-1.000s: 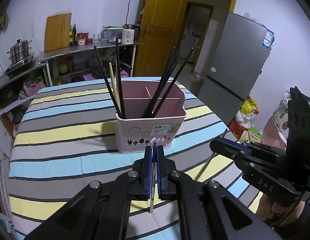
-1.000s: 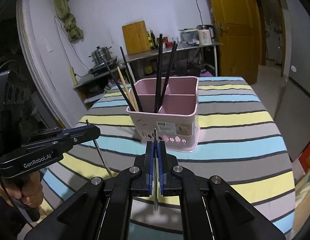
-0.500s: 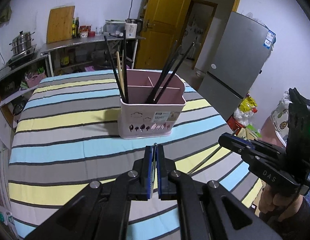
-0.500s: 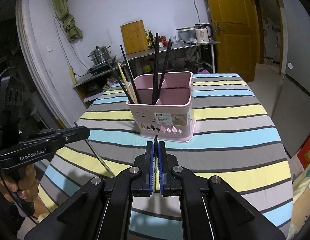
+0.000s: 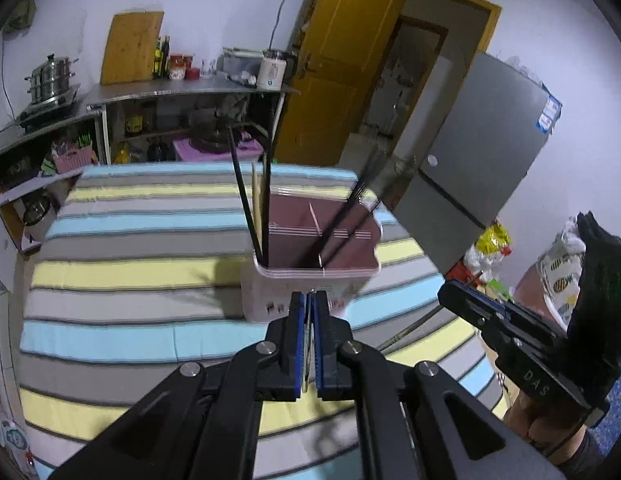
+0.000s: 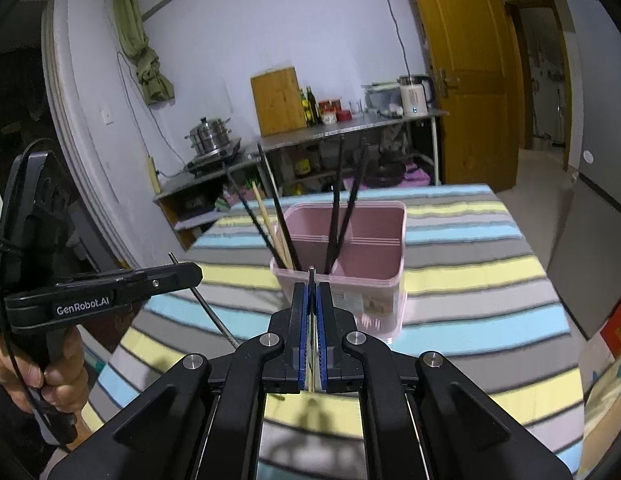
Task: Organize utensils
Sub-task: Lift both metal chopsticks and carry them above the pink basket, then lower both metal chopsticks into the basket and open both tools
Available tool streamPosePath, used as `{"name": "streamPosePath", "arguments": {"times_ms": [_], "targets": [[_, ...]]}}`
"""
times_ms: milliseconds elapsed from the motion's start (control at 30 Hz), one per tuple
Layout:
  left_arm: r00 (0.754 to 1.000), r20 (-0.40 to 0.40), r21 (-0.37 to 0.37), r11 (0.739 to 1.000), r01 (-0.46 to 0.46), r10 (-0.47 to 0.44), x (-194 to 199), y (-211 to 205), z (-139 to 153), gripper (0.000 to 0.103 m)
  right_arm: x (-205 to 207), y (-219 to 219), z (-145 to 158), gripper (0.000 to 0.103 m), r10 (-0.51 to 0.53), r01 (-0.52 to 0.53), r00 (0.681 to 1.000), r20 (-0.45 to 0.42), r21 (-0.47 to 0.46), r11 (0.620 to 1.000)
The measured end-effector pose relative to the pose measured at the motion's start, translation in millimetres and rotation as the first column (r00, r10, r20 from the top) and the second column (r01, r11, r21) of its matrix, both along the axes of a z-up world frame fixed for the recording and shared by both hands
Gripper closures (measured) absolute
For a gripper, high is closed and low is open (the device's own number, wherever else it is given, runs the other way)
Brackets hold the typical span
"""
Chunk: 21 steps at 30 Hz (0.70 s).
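The left gripper (image 5: pixel 309 300) is clamped on a thin dark chopstick (image 6: pixel 214 312). Just beyond both jaw tips, the pink utensil holder (image 6: pixel 374 292) stands on the striped tablecloth (image 5: pixel 130 272), with black chopsticks (image 6: pixel 338 216) upright in its compartments. The right gripper (image 6: pixel 310 292) is clamped on a pale chopstick (image 6: pixel 310 368).

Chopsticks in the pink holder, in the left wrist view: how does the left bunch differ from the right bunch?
The left bunch has a pale wooden stick among black ones; the right bunch looks all black. The left bunch stands steep, tilting slightly left; the right bunch slants well to the right. Both stand in the pink holder with their ends above its rim.
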State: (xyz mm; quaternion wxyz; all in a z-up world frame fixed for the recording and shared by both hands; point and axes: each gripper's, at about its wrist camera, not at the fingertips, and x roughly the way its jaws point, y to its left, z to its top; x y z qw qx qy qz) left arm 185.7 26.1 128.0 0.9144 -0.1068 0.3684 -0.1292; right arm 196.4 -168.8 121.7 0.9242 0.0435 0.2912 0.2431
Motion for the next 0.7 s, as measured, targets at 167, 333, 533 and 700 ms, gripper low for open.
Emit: {"name": "streamPosePath", "arguments": {"times_ms": [167,333,533,700], "targets": [[0.997,0.075,-0.016,1.000,-0.021,0.023,12.0,9.2,31.6,0.098,12.5,2.4,27.9,0.099,-0.016,0.014,0.997,0.071,0.031,0.999],[0.990,0.134,-0.042,0.998,-0.038,0.043,26.5,16.1,56.0,0.098,25.9,5.8,49.9,0.099,-0.033,0.025,0.991,0.128,0.061,0.998],[0.982,0.184,-0.026,0.999,-0.047,0.051,45.7,12.7,65.2,0.099,43.1,12.7,57.4,0.099,-0.050,0.038,0.986,0.162,0.077,0.996],[0.981,0.185,-0.007,0.999,-0.053,0.053,61.7,8.0,53.4,0.098,56.7,19.4,44.7,0.099,-0.053,0.045,0.988,0.148,0.061,0.997]]}}
